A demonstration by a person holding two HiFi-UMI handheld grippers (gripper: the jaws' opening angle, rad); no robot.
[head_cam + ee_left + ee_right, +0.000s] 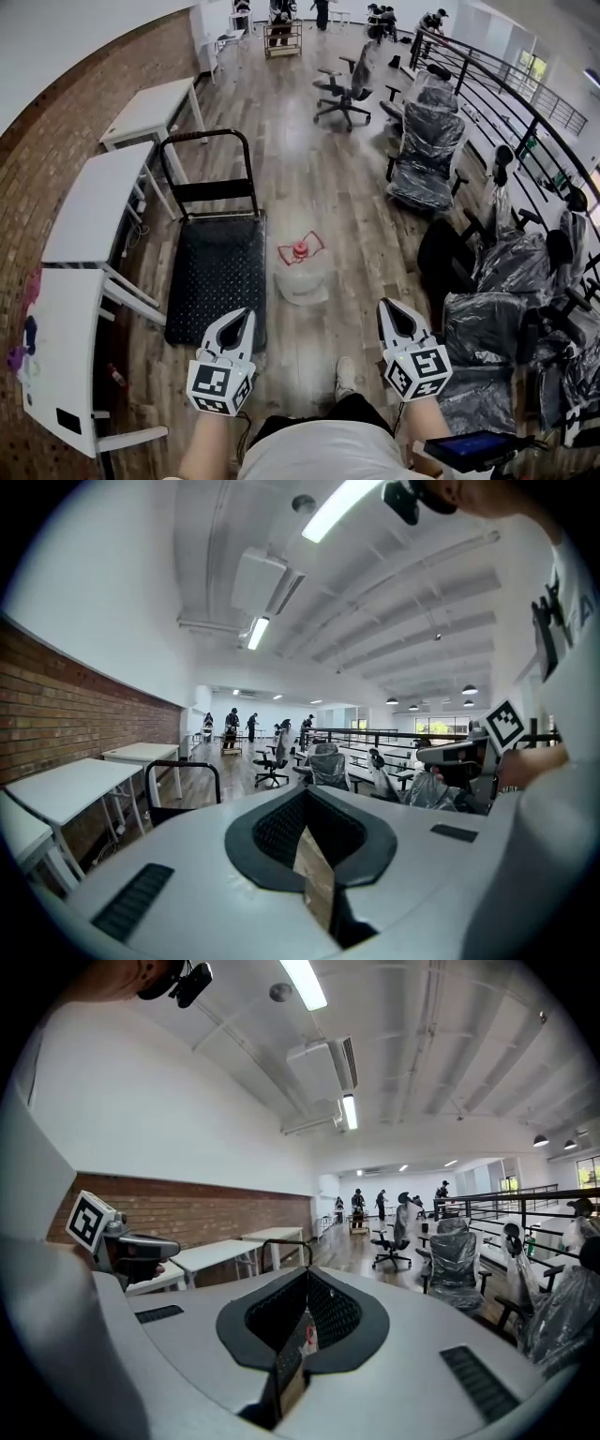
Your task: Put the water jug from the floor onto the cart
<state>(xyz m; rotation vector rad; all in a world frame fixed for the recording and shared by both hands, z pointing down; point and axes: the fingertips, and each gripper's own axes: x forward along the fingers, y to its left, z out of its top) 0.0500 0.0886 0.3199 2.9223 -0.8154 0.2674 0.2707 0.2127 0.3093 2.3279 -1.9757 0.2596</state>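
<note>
The water jug [302,279] is clear plastic with a red cap and a red carry handle. It stands on the wood floor just right of the cart [217,272], a black flat platform trolley with a black push handle [208,161] at its far end. My left gripper [247,315] is held low in front of me, nearer than the cart's near right corner, jaws shut and empty. My right gripper [387,306] is to the right of the jug and nearer than it, also shut and empty. The cart's handle [183,766] shows in the left gripper view, and the same handle [291,1241] in the right gripper view.
White tables [94,202] line the brick wall on the left. Office chairs wrapped in plastic [427,141] crowd the right side along a black railing [506,84]. A rolling chair [347,89] stands farther back. People [281,19] are at the far end. My shoe [345,375] is near the jug.
</note>
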